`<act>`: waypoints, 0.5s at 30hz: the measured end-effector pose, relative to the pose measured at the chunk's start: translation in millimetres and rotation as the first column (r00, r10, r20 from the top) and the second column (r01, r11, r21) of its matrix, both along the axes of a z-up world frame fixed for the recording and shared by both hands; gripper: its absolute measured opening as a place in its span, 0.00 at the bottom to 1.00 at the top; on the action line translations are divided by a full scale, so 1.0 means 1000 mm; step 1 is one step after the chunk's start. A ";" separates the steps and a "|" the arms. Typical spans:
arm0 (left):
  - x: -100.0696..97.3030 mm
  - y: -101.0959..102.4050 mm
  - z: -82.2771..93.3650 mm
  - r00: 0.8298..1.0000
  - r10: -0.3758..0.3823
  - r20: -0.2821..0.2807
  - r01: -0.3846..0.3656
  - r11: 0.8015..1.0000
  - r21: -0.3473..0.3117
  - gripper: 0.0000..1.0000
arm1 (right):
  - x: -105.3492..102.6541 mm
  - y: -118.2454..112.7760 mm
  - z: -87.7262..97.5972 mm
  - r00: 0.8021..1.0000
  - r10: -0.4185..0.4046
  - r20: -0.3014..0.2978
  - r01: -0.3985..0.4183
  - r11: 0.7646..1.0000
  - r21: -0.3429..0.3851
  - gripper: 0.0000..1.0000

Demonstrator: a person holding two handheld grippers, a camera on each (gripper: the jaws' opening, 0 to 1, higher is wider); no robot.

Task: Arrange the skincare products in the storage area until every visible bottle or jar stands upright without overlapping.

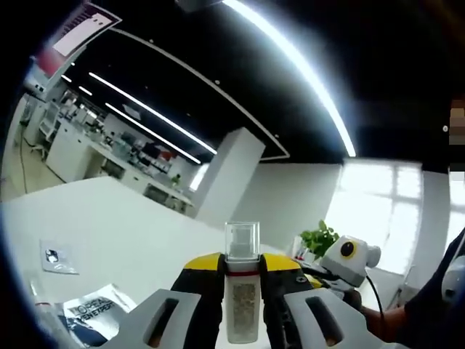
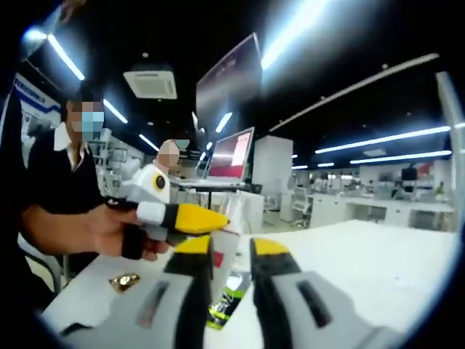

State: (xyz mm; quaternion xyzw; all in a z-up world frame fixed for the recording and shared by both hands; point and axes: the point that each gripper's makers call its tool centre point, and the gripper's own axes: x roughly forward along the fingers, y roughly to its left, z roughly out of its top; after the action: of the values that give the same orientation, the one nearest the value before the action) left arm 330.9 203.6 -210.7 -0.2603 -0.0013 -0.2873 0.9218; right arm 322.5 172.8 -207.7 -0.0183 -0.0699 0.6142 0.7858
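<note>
A small pale bottle with a clear square cap [image 1: 242,294] stands upright between the yellow-tipped jaws of my left gripper [image 1: 242,265], which is shut on it above the white table [image 1: 116,218]. My right gripper [image 2: 231,249] is open, its jaws apart with nothing held. Just beyond its tips my left gripper [image 2: 190,218] comes in from the left, held by a person's hand [image 2: 94,229]. A green and black sachet [image 2: 224,309] lies on the table below the gap. My right gripper [image 1: 318,280] also appears to the right of the left jaws.
A blue and white sachet [image 1: 93,316] and a small clear packet [image 1: 58,258] lie on the table at the left. A gold wrapped item [image 2: 125,282] rests near the table edge. A potted plant [image 1: 320,236] stands at the far side. People sit behind the hand.
</note>
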 end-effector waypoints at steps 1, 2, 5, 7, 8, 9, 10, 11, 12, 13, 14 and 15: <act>-0.001 -0.001 0.001 1.000 -0.005 0.005 0.005 1.000 0.002 0.17 | -0.001 -0.001 0.000 1.000 0.010 -0.013 -0.010 1.000 0.004 0.20; -0.002 -0.003 0.002 1.000 -0.014 0.014 0.013 1.000 0.008 0.17 | -0.002 -0.002 -0.001 0.999 0.023 -0.029 -0.023 1.000 0.011 0.21; -0.006 -0.009 0.007 0.999 -0.036 0.037 0.035 0.999 0.025 0.17 | -0.004 -0.004 -0.001 0.997 0.050 -0.056 -0.049 0.999 0.020 0.23; -0.008 -0.013 0.009 0.997 -0.050 0.051 0.048 0.998 0.036 0.17 | -0.007 -0.005 -0.002 0.995 0.072 -0.075 -0.070 0.997 0.026 0.23; -0.009 -0.014 0.010 0.997 -0.056 0.056 0.053 0.998 0.040 0.17 | -0.008 -0.006 -0.002 0.993 0.083 -0.084 -0.081 0.996 0.031 0.24; -0.010 -0.016 0.012 0.996 -0.065 0.063 0.062 0.997 0.047 0.17 | -0.009 -0.007 -0.002 0.992 0.088 -0.090 -0.085 0.996 0.034 0.24; -0.012 -0.018 0.013 0.995 -0.074 0.070 0.070 0.996 0.055 0.17 | -0.010 -0.008 -0.002 0.991 0.092 -0.093 -0.088 0.995 0.036 0.25; -0.013 -0.020 0.014 0.994 -0.082 0.075 0.077 0.995 0.065 0.17 | -0.010 -0.008 -0.002 0.991 0.094 -0.097 -0.091 0.995 0.038 0.25; -0.015 -0.022 0.015 0.993 -0.088 0.080 0.082 0.994 0.072 0.17 | -0.010 -0.010 -0.001 0.990 0.099 -0.102 -0.095 0.995 0.042 0.25; -0.016 -0.024 0.017 0.992 -0.095 0.085 0.089 0.993 0.080 0.17 | -0.011 -0.011 0.000 0.989 0.106 -0.108 -0.101 0.994 0.051 0.26; -0.016 -0.025 0.018 0.991 -0.100 0.088 0.093 0.992 0.084 0.17 | -0.012 -0.012 0.002 0.987 0.112 -0.113 -0.106 0.993 0.061 0.26; -0.017 -0.025 0.019 0.990 -0.105 0.091 0.097 0.991 0.088 0.17 | -0.012 -0.014 0.003 0.986 0.115 -0.117 -0.108 0.992 0.067 0.26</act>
State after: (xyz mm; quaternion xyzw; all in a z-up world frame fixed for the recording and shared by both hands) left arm 314.1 178.2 -191.9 -0.2074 -0.0202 -0.3454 0.9150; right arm 310.3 159.0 -205.0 0.0463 -0.0417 0.6548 0.7532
